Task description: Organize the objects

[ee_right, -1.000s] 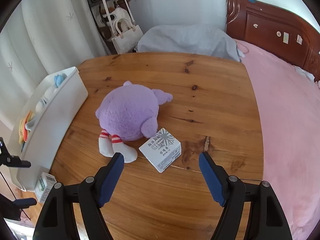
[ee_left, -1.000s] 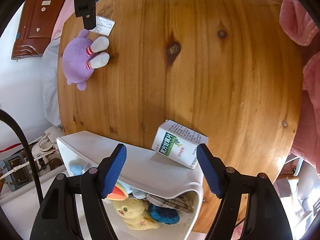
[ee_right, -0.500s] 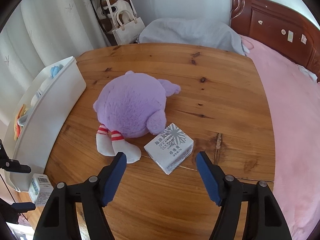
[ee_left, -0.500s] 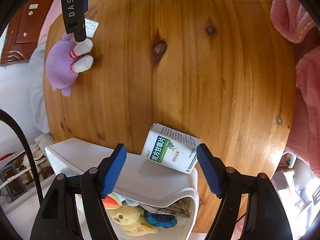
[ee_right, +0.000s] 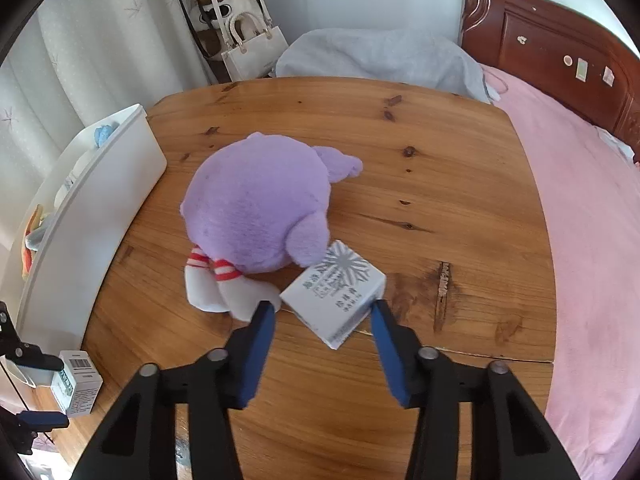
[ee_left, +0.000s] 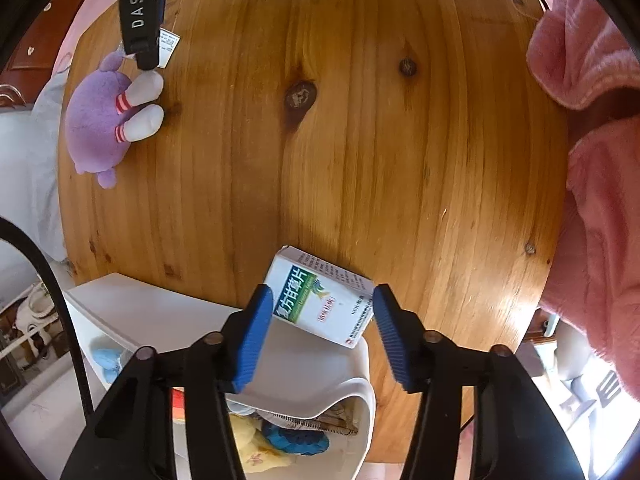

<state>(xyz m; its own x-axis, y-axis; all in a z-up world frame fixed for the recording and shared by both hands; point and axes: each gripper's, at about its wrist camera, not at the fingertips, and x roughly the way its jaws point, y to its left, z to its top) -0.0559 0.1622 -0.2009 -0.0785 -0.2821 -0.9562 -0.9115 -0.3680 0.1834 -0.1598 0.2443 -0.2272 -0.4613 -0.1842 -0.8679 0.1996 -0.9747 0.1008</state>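
On the wooden table [ee_right: 420,128], going from left to right, a white storage bin [ee_right: 100,208] sits along the left edge with soft toys inside it, among them a yellow plush [ee_left: 256,446] and something blue. At its near corner the left gripper [ee_left: 322,310] points steeply down over a green-and-white medicine box [ee_left: 316,300], which lies tilted against the bin's outer wall. Its jaws have just been closing, and the box is between the blue pads [ee_left: 256,332], which look to be touching its two ends, though I cannot be sure how firmly they press. Further right lies a purple plush toy [ee_right: 256,208], its white feet with red stripes pointing toward the right gripper [ee_right: 322,310]. Touching the toy's side is a small white box with a snowflake print [ee_right: 336,288], set cornerwise on the wood. The right gripper's jaws have just been closing too; the box is between them, with the right pad at its corner and the left pad just beside its edge and the plush foot. Beyond the table's right edge is a pink bedspread [ee_right: 592,240].
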